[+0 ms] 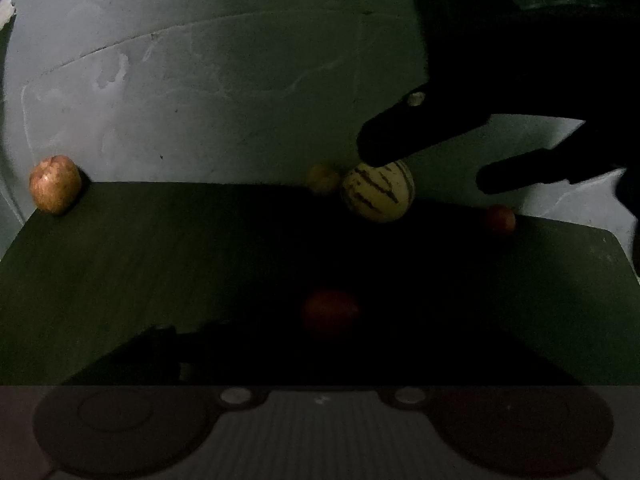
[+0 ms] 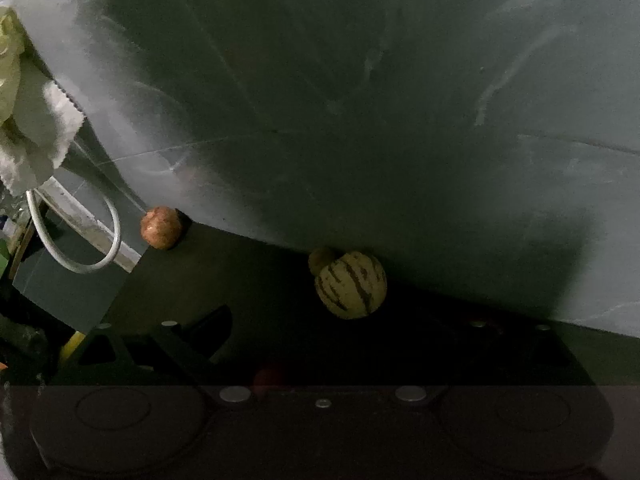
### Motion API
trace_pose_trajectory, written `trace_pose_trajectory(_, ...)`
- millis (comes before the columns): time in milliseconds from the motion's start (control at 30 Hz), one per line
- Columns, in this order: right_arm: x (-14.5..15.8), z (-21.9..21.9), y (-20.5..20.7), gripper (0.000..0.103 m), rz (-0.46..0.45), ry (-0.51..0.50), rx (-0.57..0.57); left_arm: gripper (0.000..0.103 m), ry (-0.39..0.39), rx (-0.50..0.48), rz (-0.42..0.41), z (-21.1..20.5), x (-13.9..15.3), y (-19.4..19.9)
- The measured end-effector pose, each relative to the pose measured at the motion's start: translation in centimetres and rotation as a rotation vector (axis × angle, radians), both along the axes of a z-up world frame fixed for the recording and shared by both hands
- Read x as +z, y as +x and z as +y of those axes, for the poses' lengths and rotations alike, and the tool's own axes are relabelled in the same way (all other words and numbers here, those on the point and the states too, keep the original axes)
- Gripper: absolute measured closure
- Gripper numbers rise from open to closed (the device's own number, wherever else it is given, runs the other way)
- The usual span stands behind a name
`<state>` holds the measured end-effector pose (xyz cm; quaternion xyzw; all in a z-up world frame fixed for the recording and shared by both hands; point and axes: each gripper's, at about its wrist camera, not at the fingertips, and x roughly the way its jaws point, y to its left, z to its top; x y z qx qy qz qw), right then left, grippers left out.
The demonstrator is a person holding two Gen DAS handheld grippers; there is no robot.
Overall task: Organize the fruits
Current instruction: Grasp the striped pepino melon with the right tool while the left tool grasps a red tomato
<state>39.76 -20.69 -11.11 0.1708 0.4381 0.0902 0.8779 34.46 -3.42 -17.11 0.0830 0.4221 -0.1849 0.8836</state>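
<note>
A dark table (image 1: 160, 264) stands against a grey wall. A pale yellow striped melon (image 1: 378, 192) sits at the table's far edge, with a small yellow fruit (image 1: 323, 178) behind it. A reddish apple (image 1: 55, 184) sits at the far left corner. A small red fruit (image 1: 500, 219) lies at the far right, and a dark red fruit (image 1: 331, 312) in shadow mid-table. My right gripper (image 1: 432, 168) shows in the left wrist view, open, hovering over the melon. In the right wrist view the melon (image 2: 351, 285) and apple (image 2: 160, 227) lie ahead. My left gripper's fingers are too dark to make out.
The grey wall (image 1: 240, 80) rises directly behind the table. In the right wrist view a white cable loop (image 2: 100, 248), crumpled white cloth (image 2: 36, 136) and clutter sit off the table's left end. The table's far right corner (image 1: 612, 240) is rounded.
</note>
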Motion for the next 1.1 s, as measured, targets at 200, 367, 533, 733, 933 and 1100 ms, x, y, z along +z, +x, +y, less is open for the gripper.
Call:
trace_pose_trajectory(200,-0.9,1.1,1.5,0.011,-0.017,-0.081,0.005,0.055,0.006,-0.015,-0.017,-0.6,0.0,-0.4)
trace_pose_trajectory(367,-1.8,2.1,2.8,0.014,-0.018,-0.124,0.012,0.063,0.005,-0.029,-0.025,-0.8,0.0,-0.6)
trace_pose_trajectory(533,-2.5,2.9,3.8,0.019,-0.001,-0.16,0.023,0.069,-0.004,-0.035,-0.025,-0.7,0.1,-0.7)
trace_pose_trajectory(733,-3.2,3.5,4.5,0.046,0.014,-0.221,0.03,0.069,-0.009,-0.039,-0.026,-0.6,0.2,-0.9)
trace_pose_trajectory(933,-3.2,3.8,4.5,0.049,-0.002,-0.251,0.045,0.07,-0.021,-0.03,-0.023,-0.4,0.1,-0.4)
trace_pose_trajectory(1100,-2.4,3.7,3.6,0.049,-0.023,-0.237,0.05,0.071,-0.033,-0.026,-0.017,-0.4,0.4,-0.3)
